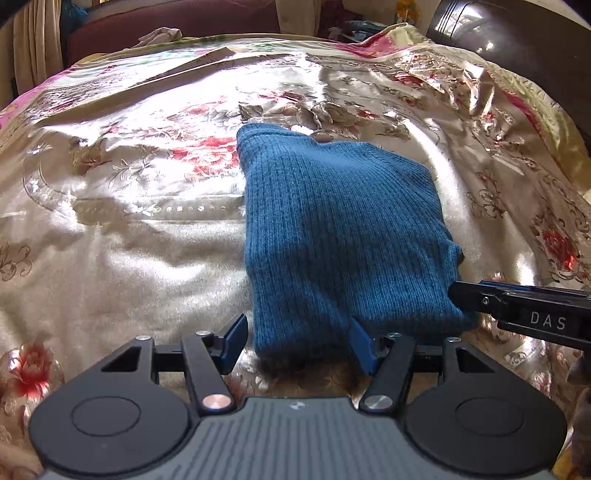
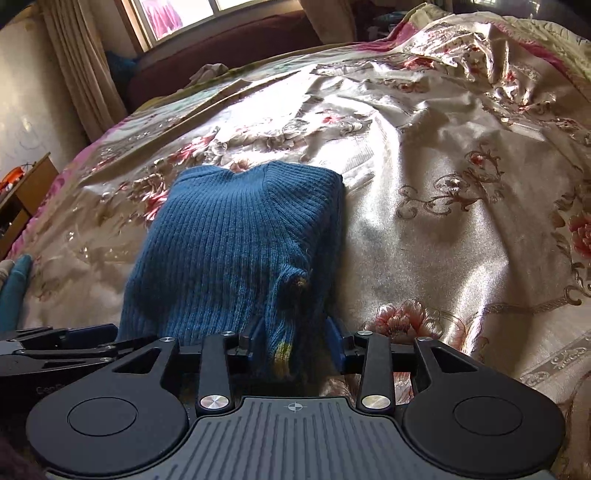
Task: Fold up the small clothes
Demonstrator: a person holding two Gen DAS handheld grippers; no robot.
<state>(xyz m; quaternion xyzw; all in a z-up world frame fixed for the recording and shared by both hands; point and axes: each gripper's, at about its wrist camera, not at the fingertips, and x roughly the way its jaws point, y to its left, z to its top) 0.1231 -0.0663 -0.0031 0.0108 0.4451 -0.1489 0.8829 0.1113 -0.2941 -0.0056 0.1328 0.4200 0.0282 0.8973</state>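
Observation:
A folded blue ribbed knit garment point(image 1: 343, 229) lies on the satin floral bedspread point(image 1: 129, 240); it also shows in the right wrist view point(image 2: 236, 251). My left gripper point(image 1: 299, 345) is open, its blue fingertips either side of the garment's near left edge. My right gripper point(image 2: 291, 347) is open around the garment's near right corner, where the knit bunches between the jaws. The right gripper's fingers point(image 1: 517, 306) reach in from the right in the left wrist view. The left gripper point(image 2: 59, 347) shows at the left in the right wrist view.
The bedspread point(image 2: 461, 206) is rumpled at the far right. A pale cloth point(image 1: 160, 35) lies at the bed's far edge before a dark red sofa point(image 2: 229, 40). A wooden shelf point(image 2: 26, 199) stands left of the bed. A dark headboard point(image 1: 517, 40) is at the far right.

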